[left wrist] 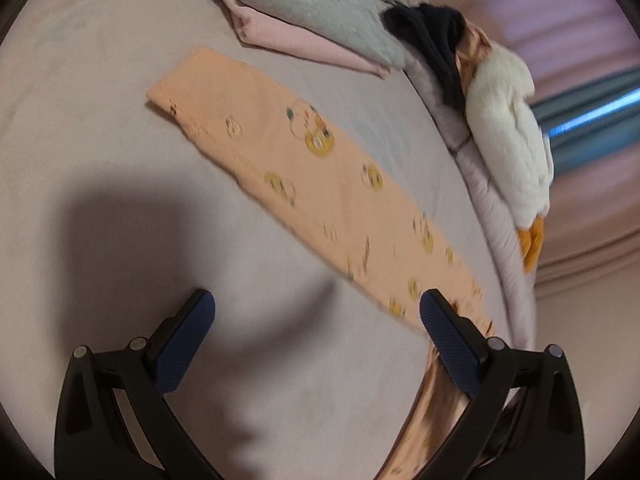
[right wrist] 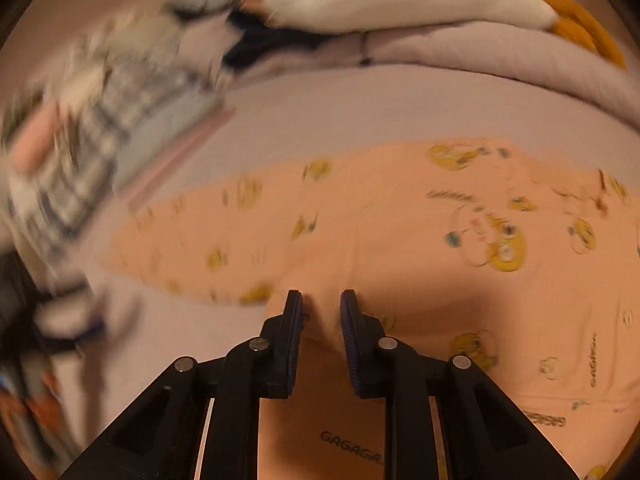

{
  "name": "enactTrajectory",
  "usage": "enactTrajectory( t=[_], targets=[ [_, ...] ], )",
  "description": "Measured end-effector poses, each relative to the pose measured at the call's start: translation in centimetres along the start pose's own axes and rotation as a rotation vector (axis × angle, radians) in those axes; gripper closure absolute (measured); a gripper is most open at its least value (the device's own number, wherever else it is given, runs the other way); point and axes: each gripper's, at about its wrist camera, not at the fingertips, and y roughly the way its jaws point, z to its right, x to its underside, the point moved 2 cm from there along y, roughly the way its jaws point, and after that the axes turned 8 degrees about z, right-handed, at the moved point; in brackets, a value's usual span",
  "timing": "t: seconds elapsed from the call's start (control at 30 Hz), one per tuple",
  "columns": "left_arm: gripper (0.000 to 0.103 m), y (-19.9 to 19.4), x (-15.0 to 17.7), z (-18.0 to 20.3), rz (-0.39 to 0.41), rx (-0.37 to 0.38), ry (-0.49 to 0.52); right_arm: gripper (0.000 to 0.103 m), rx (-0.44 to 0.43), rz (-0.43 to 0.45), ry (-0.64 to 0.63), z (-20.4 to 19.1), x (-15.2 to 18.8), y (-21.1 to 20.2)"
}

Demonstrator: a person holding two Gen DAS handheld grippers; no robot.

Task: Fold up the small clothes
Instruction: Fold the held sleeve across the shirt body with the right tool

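A long peach garment (left wrist: 320, 184) printed with yellow cartoon figures lies flat across the pale lilac bed sheet (left wrist: 100, 120). My left gripper (left wrist: 318, 300) hovers over the sheet beside the garment's near end, jaws wide open and empty; its right finger (left wrist: 448, 332) overlaps the cloth's edge. In the right wrist view the same garment (right wrist: 400, 240) fills the middle. My right gripper (right wrist: 321, 304) is down on it, jaws narrow, with a raised ridge of the peach cloth pinched between the pads.
A folded grey garment (left wrist: 320, 4) lies on a folded pink one (left wrist: 280, 40) at the far end. A dark garment (left wrist: 428, 36) and a white plush duck (left wrist: 508, 128) rest on the rolled duvet (left wrist: 492, 208). A blurred checked cloth (right wrist: 100, 120) lies to the left.
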Motion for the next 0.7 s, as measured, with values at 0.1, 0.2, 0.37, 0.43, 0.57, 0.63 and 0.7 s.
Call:
enactTrajectory(
  t=[0.1,0.2,0.37,0.43,0.57,0.63,0.7],
  targets=[
    [0.001,0.5,-1.7,-0.8,0.022,0.039,-0.063,0.080,0.040,-0.013,-0.077,-1.2,0.2,-0.1],
    [0.001,1.5,-3.5,-1.5,0.042,0.082,-0.123,0.080,-0.008,-0.010,-0.028,-0.8,0.0,-1.7],
    [0.002,2.3,-6.0,-2.4,0.087,0.145,-0.212,0.080,-0.069,0.023,0.023,0.4,1.5,-5.4],
    [0.002,2.4,-6.5,-2.4,0.098,0.140,-0.223,0.080,-0.087,0.026,0.055,1.6,2.8,-6.5],
    [0.061,2.8,-6.6,-1.7,0.092,-0.007,-0.170,0.080,-0.088,0.037,0.093,3.1,4.5,-8.2],
    [0.076,2.7,-6.3,-1.5,0.091,-0.077,-0.140,0.080,-0.073,0.046,0.098,3.5,5.0,-8.8],
    [0.084,2.4,-6.0,-0.7,0.101,-0.132,-0.092,0.080,-0.061,0.050,0.112,4.1,5.4,-9.4]
  ],
)
